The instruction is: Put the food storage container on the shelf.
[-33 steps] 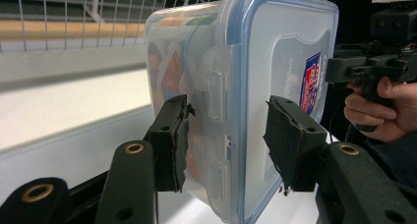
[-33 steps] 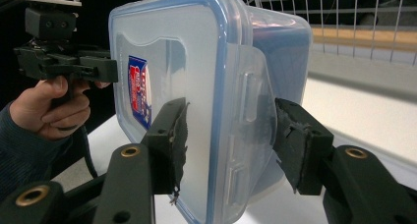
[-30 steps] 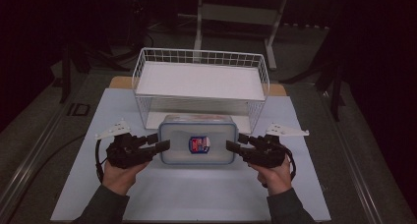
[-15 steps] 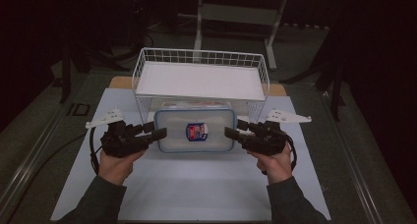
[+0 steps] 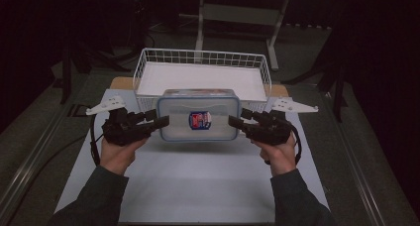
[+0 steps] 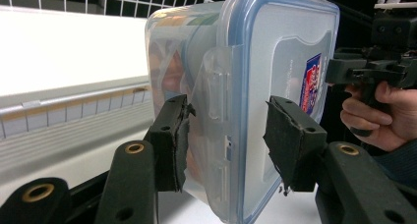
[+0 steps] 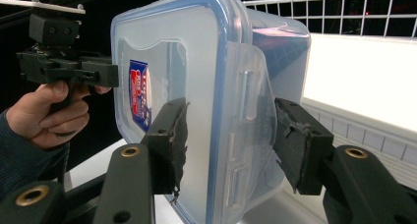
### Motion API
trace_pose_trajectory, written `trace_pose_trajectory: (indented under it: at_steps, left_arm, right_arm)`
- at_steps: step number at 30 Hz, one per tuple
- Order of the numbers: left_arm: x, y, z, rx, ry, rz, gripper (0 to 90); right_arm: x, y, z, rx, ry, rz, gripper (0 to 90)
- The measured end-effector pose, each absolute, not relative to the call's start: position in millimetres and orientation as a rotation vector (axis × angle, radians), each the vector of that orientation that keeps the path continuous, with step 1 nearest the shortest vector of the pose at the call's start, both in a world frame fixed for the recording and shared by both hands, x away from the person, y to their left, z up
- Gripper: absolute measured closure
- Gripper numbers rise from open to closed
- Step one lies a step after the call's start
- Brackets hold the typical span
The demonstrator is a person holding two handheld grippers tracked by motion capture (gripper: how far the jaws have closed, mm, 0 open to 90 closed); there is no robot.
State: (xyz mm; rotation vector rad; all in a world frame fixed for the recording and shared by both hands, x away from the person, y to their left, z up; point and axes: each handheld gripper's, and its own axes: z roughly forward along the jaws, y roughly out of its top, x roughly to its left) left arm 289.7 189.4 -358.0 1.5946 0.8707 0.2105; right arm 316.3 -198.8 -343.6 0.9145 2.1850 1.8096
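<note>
Up it goes: our lidded plastic container (image 5: pixel 199 119) rises off the white mat (image 5: pixel 198 186) toward the wire basket (image 5: pixel 203 80) at twelve o'clock, left gripper (image 5: pixel 159 122) and right gripper (image 5: pixel 236 122) clamped on its ends — basket drop looks likely.

both forearms reached in from the near edge, well apart. the left gripper (image 5: pixel 161 123) pointed right and the right gripper (image 5: pixel 236 122) pointed left, facing each other, each with jaws clamped and fist wrapped around its handle.
</note>
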Motion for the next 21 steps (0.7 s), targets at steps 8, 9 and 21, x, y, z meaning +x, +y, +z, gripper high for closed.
trace_pose_trajectory:
  at_steps: [8,9,21]
  left_arm:
    - [306.6,189.8,-347.3,1.590,0.848,0.228,52.0]
    - [309.4,189.8,-345.5,1.589,0.842,0.228,52.0]
    - [345.0,187.9,-324.2,1.593,0.824,0.239,51.7]
  right_arm:
    - [329.2,-197.7,-333.1,0.898,2.167,1.803,48.3]
    - [331.0,-197.7,-331.4,0.897,2.163,1.803,48.3]
    - [356.9,-199.5,-315.5,0.903,2.117,1.814,48.3]
